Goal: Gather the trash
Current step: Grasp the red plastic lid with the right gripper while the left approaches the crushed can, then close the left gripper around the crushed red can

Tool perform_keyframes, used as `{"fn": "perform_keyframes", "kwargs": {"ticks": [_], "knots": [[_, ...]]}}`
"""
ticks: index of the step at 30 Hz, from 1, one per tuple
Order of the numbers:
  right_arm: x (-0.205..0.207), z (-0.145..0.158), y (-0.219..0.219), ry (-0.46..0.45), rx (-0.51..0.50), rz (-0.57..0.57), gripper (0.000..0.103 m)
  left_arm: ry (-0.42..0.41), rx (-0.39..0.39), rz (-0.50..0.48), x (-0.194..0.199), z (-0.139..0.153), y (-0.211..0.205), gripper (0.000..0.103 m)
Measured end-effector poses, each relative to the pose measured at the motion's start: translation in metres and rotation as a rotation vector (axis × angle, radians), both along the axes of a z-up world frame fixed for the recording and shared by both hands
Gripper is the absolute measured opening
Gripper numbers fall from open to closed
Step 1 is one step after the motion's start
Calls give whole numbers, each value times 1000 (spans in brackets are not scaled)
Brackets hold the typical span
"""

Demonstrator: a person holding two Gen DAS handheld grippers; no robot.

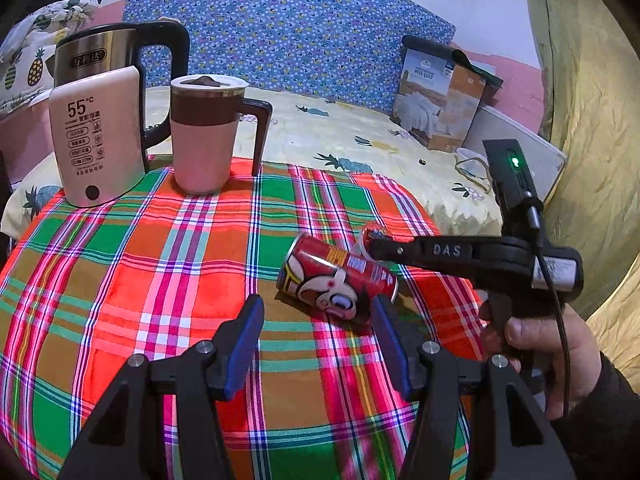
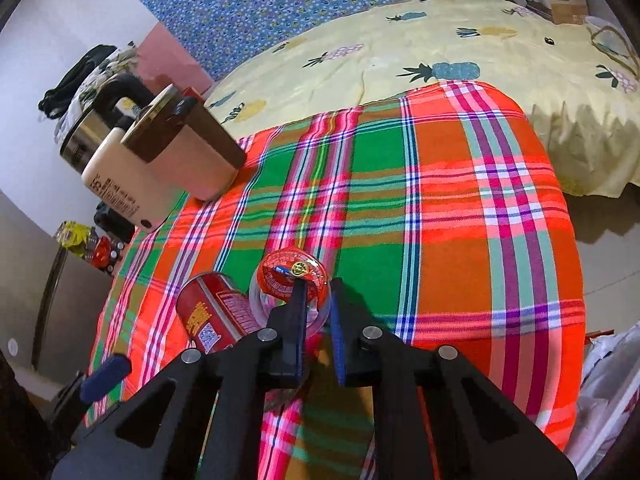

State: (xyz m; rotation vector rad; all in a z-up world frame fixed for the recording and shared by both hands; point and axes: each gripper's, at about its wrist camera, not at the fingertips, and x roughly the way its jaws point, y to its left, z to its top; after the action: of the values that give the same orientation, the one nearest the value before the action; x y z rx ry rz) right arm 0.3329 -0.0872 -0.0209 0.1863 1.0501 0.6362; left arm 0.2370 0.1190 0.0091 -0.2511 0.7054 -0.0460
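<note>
A red drink can (image 1: 336,280) lies on its side on the plaid tablecloth (image 1: 160,264). It also shows in the right wrist view (image 2: 216,312). My left gripper (image 1: 318,308) is open and empty, just in front of the can. My right gripper (image 2: 318,292) is shut on a small clear plastic cup with a red foil lid (image 2: 290,276), next to the can. In the left wrist view the right gripper (image 1: 374,246) holds this cup (image 1: 374,234) just behind the can.
A steel kettle (image 1: 96,54), a white warmer box (image 1: 96,136) and a pink lidded mug (image 1: 206,132) stand at the table's back left. A bed with a pineapple sheet (image 1: 340,128) lies beyond. A white plastic bag (image 2: 612,384) sits at the lower right.
</note>
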Motion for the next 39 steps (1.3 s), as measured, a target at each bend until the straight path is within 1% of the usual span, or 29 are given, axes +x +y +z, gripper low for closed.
{"fn": "perform_keyframes", "kwargs": {"ticks": [3,7,11,16,19,21,24,31,34,36,38,39], "knots": [[-6,1,-3,16,14,11,12,-6,-5,7,-3,2,2,58],[-21,3,-6,42,58,43,11,-17,-18,23,-10,5,5,58],[-35,7,-8,51,96,75,11,-19,-34,33,-16,5,7,62],[-44,13,-21,11,84,55,11,0,-32,37,-11,2,-1,65],[-43,16,-35,-5,84,30,11,16,-21,48,-3,-2,-6,66],[-43,17,-43,-8,91,16,11,35,-11,74,5,-7,-8,66],[-42,15,-52,-9,98,-4,11,65,-20,111,18,-14,-10,66],[-44,12,-59,-12,101,-11,10,137,-19,150,42,-33,-16,67],[-46,14,-61,-27,94,-15,10,166,4,162,45,-39,-18,67],[-47,14,-64,-37,89,-17,10,197,7,171,47,-45,-17,65],[-48,15,-65,-42,87,-19,10,206,11,178,47,-49,-16,56],[-49,15,-66,-45,86,-20,10,204,21,179,46,-48,-16,55]]}}
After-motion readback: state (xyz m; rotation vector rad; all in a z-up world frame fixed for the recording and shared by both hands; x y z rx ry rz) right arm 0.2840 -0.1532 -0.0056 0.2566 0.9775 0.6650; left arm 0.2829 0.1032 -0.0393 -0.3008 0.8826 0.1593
